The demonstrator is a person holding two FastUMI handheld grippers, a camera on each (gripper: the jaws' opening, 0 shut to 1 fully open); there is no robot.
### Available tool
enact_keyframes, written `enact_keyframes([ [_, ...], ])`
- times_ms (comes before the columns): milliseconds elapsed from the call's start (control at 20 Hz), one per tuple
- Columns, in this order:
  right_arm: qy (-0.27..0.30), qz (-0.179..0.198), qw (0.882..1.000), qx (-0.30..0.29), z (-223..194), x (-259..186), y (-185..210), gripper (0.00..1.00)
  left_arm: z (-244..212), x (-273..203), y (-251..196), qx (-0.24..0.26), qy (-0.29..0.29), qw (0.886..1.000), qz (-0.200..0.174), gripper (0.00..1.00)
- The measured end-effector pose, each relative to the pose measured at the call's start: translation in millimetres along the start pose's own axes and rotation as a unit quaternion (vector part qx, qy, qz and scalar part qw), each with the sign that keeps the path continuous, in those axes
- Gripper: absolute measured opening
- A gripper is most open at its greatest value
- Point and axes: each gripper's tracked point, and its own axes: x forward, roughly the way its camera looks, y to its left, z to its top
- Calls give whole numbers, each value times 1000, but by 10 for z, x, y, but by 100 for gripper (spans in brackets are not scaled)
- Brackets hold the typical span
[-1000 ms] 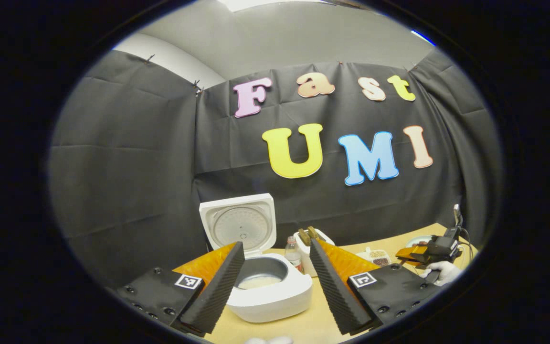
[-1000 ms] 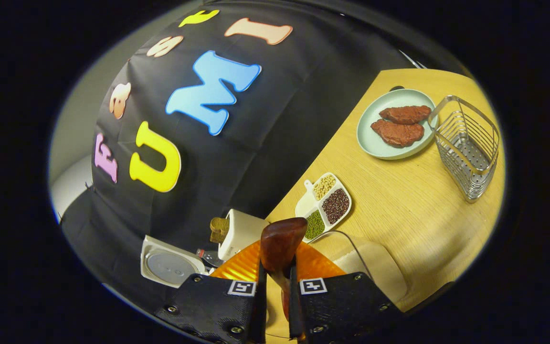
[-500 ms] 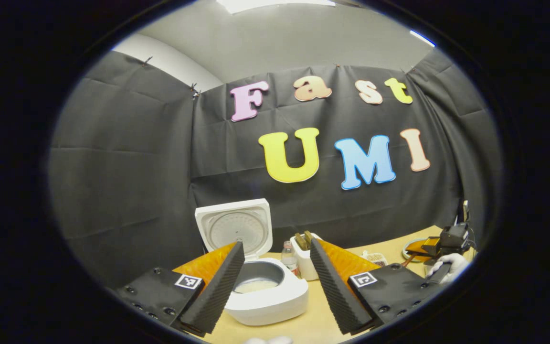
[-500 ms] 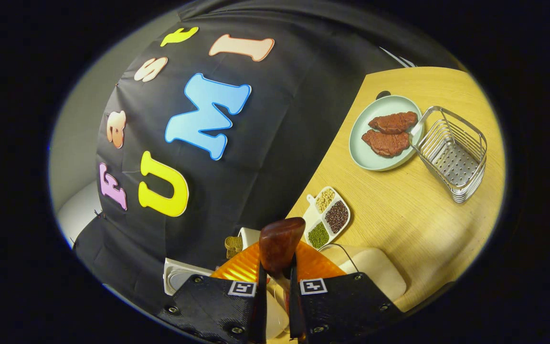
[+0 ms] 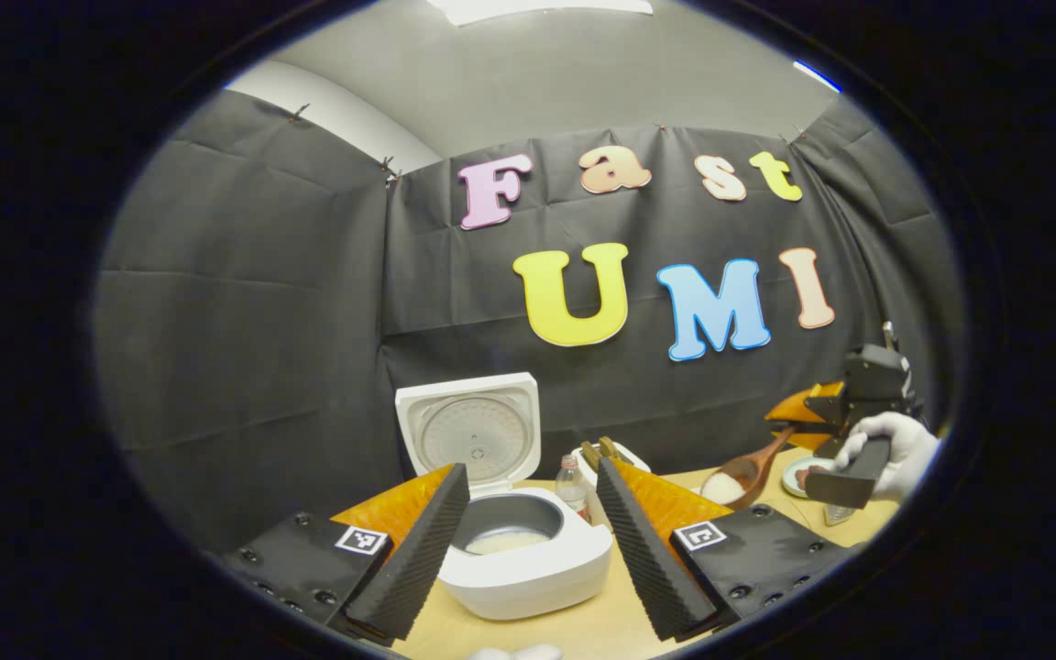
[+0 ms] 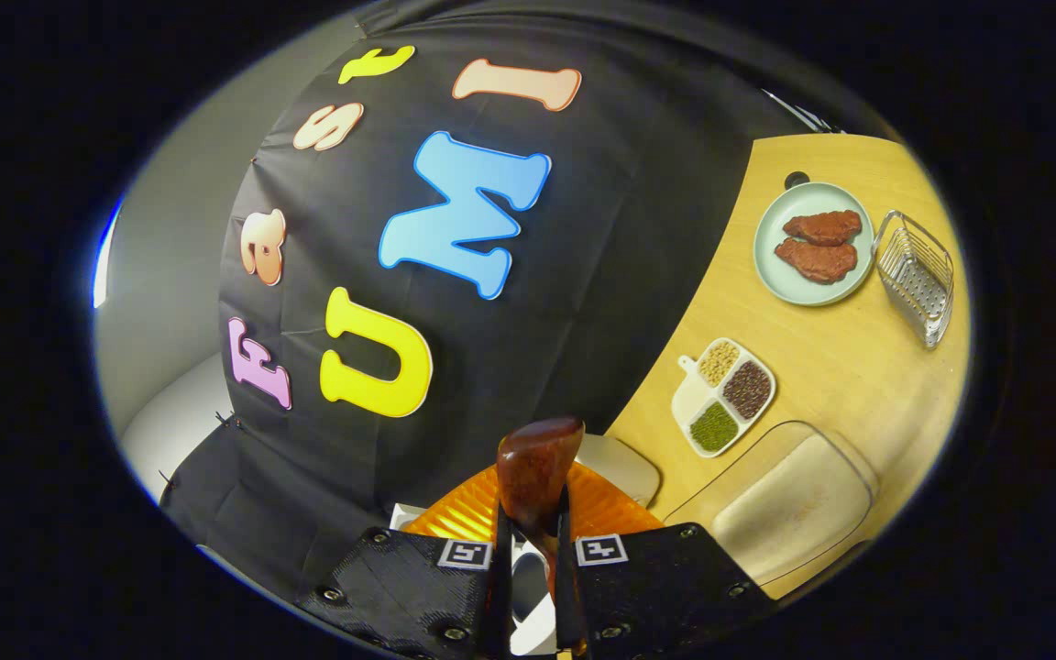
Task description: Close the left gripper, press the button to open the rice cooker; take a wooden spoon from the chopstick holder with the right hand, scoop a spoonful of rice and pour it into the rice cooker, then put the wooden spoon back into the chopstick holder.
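Looking through the left gripper view, your left gripper (image 5: 528, 541) stood apart at bottom centre, framing the open rice cooker (image 5: 523, 559); the loaded wooden spoon (image 5: 737, 478) hung at right. In the right gripper view, your right gripper (image 6: 533, 559) was clamped on the spoon handle. You needed to keep the bowl level until over the pot.

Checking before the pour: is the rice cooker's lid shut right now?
No, the rice cooker has its lid standing upright and the pot open.
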Motion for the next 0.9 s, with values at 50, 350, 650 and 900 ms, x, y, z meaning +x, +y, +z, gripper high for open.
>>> enact_keyframes([
  [50, 6, 2, 1000, 0, -105, 128, 111, 18, -15, -39, 26, 2, -2, 1000, 2, 99],
  [350, 74, 27, 997, -5, -1098, 632, 753, 18, -142, -180, 197, -10, 5, 1000, 19, 99],
  [650, 144, 27, 989, -25, -2243, 1080, 981, 18, -356, -266, 446, -23, 24, 998, 50, 99],
  [900, 169, -4, 983, -77, -2776, 1381, 737, 19, -504, -300, 618, -30, 40, 996, 75, 99],
])
